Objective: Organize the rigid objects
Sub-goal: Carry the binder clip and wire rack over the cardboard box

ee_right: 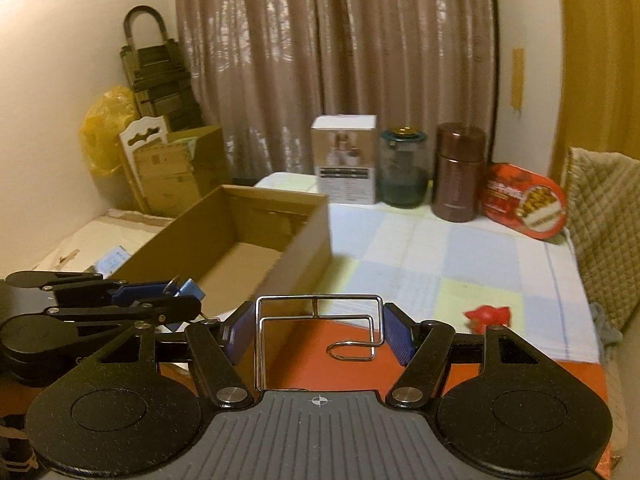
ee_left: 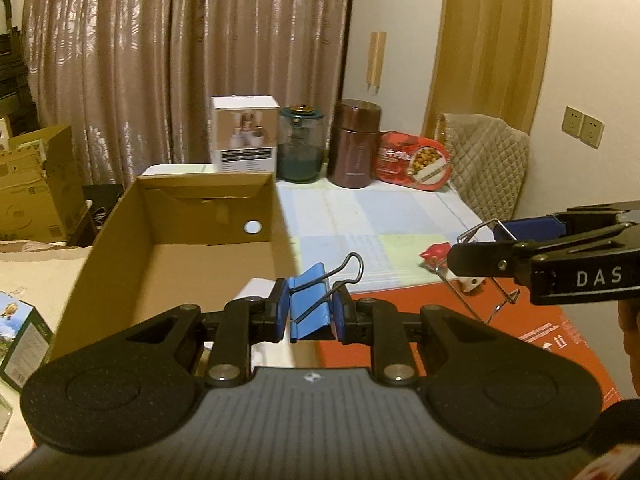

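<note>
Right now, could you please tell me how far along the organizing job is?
Nothing looks stowed yet: the open brown cardboard box shows a bare floor. In hand, the left tool grips a blue metal binder clip, and the right tool holds a bent silver wire rack. Left: both of those, plus the small red figurine on the table.

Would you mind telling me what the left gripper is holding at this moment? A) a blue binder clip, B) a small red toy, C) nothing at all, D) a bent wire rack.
A: in the left wrist view, the left gripper has its blue pads shut against a blue binder clip, while the wire rack sits in the right gripper.
</note>
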